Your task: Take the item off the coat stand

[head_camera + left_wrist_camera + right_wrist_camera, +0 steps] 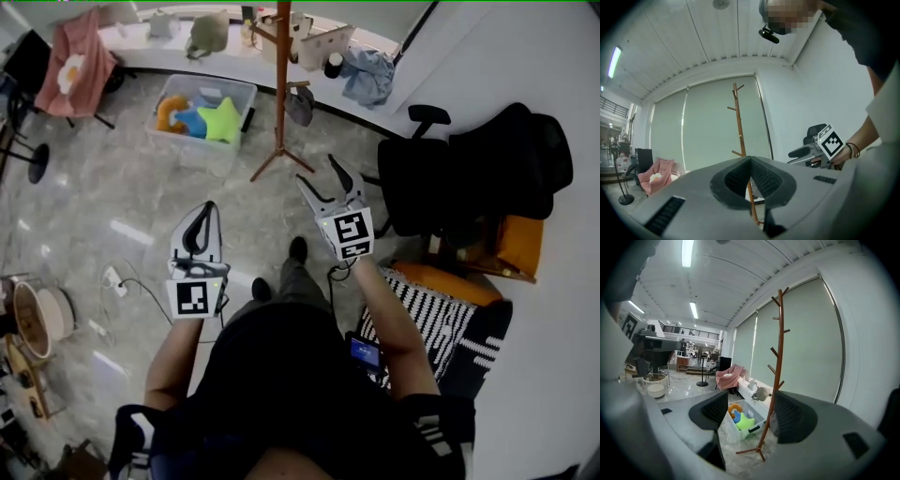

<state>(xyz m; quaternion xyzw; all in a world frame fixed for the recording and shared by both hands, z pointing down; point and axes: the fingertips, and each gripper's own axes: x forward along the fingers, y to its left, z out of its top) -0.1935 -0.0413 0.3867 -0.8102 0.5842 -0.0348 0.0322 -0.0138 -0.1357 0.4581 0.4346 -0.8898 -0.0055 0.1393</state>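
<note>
My right gripper (317, 171), jaws apart and empty, is nearer the coat stand (281, 84) than my closed left gripper (204, 214). The grey item (300, 105) hangs on the stand's right side, ahead of the right gripper

A glossy grey marbled floor (112, 187) fills most of the head view. On it, at upper centre, the wooden coat stand (280, 103) rests on its splayed legs. Just left of that sits a clear plastic bin (192, 150) of plush toys, and a pink-draped chair (75, 61) stands in the upper left corner. A black office chair (417, 183) stands at right, with a black-and-white striped textile (427, 314) lying below it. A white power strip (114, 279) with its cable lies at left. Along the top runs a white ledge (173, 52) — on it a khaki hat (208, 33) and a blue cloth (367, 73).
</note>
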